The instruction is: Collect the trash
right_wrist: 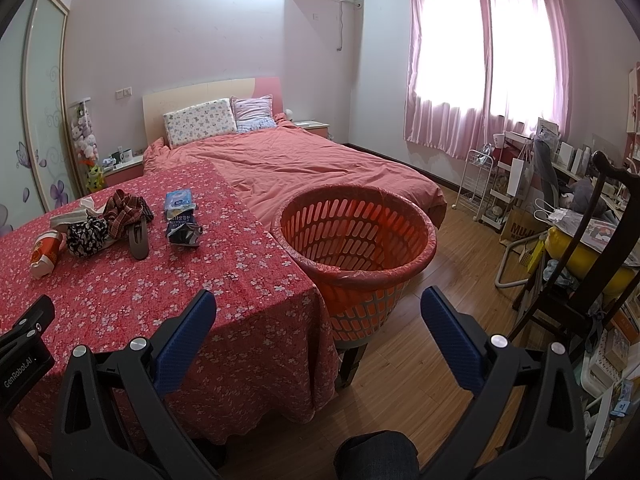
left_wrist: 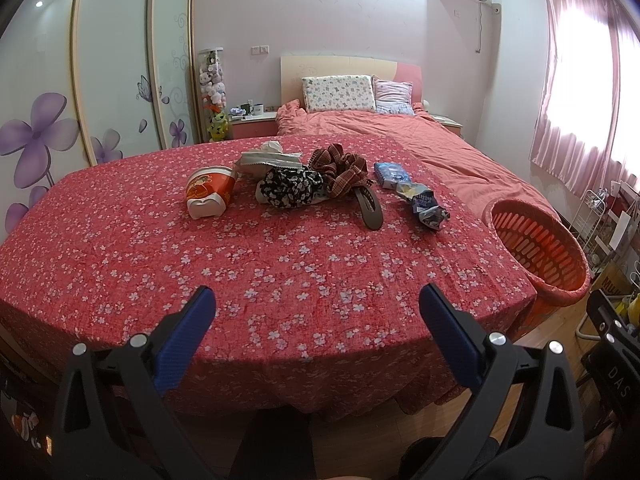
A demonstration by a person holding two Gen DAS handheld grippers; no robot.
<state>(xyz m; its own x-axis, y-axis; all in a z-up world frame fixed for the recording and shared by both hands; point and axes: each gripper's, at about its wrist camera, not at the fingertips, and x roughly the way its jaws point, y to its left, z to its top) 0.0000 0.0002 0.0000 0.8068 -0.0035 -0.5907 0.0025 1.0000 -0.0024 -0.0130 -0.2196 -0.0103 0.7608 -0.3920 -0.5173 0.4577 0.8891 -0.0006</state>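
On the desk: a red flowered cloth covers the desk [left_wrist: 120, 248], and all the things sit in a row at the far side, away from us.
Cup: a red and white paper cup [left_wrist: 209, 194] lies tipped on its side, so we think it is used up.
Wrappers: a shiny crushed bag [left_wrist: 427, 204] and a blue packet [left_wrist: 392, 174] lie to the right, nearest the basket. We think these are trash.
Tissue: a white tissue [left_wrist: 271, 146] pokes up at the back beside a grey packet.
Not trash, we think: the two scrunchies [left_wrist: 316, 176] and the brown clip [left_wrist: 370, 208] look like hair things to keep.
Basket: the orange basket [right_wrist: 356, 240] stands just beside the desk's right edge. It looks empty, ready for trash to drop in.
Left gripper [left_wrist: 316, 312]: its fingers are spread wide and hold nothing, above the near edge.
Right gripper [right_wrist: 318, 314]: its fingers are wide too, holding nothing, pointed at the basket.
Next, we think: reach for the crushed bag first.
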